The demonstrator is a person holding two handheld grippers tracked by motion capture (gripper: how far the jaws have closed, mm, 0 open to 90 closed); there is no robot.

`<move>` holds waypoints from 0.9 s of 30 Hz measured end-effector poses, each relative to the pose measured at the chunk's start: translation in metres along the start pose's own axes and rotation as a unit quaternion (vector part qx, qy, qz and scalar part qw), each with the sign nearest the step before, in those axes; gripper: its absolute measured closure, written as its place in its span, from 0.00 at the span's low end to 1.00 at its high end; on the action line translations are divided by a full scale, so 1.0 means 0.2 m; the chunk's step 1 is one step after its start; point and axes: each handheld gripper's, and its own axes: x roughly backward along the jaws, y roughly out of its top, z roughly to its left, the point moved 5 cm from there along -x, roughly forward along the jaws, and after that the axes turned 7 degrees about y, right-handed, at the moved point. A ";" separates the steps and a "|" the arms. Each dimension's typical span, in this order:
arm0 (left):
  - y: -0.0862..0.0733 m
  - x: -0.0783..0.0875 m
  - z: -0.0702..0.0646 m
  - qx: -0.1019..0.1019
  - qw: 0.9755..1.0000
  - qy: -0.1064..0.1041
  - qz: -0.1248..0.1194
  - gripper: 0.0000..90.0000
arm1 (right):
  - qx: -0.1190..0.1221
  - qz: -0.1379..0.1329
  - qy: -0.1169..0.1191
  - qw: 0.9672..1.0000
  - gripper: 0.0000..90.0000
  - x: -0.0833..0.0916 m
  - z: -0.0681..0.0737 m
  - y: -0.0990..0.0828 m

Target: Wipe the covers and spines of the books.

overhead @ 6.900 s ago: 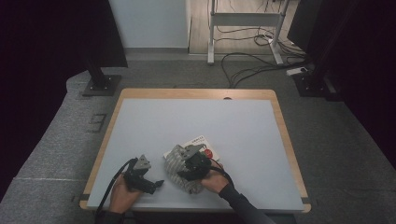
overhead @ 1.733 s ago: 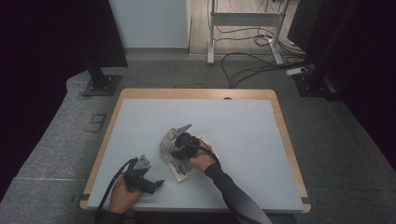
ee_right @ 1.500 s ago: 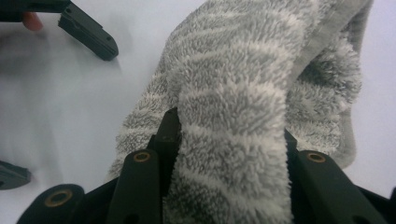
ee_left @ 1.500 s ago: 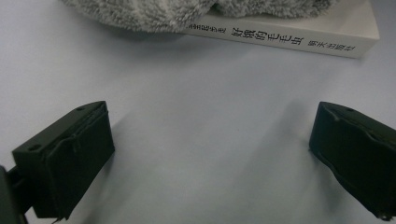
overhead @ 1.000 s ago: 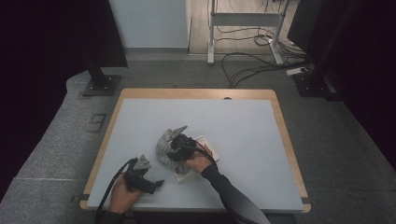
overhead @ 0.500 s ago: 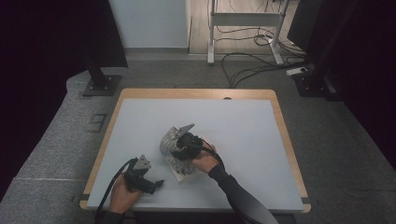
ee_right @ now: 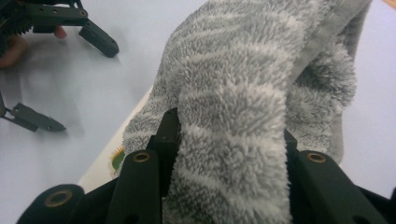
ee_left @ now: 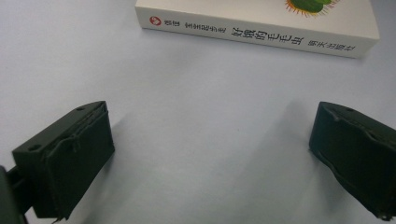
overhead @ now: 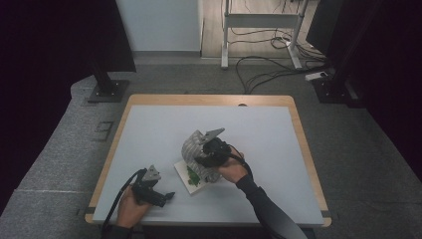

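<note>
High view: the right gripper has its jaws clamped on a fuzzy grey towel, bunched over the far part of a white book near the middle of the white table. Near the front-left edge, the left gripper rests with jaws spread, empty, just beside the book's spine.

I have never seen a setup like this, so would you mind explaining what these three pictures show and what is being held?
A person at a table holds a hand-operated two-jaw gripper in each hand. One picture looks down from above; the other two come from cameras riding on each gripper. The right gripper is shut on a fluffy grey towel, lifting it off a white book that lies flat on the table. The left gripper rests near the person, jaws open and holding nothing, pointed at the book's spine.
</note>
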 end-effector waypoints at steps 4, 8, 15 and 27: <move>0.00 0.00 0.00 0.000 1.000 0.000 0.000 0.00 | -0.004 -0.003 -0.009 1.000 0.64 0.05 -0.03 -0.04; 0.00 0.00 0.00 0.000 1.000 0.000 0.000 0.00 | -0.011 -0.006 -0.016 1.000 0.64 0.10 -0.05 -0.08; 0.00 0.00 0.00 0.000 1.000 0.000 0.000 0.00 | -0.015 -0.012 -0.028 0.999 0.64 0.19 -0.09 -0.14; 0.00 0.00 0.00 0.000 1.000 0.000 0.000 0.00 | -0.029 -0.020 -0.041 0.999 0.64 0.32 -0.11 -0.28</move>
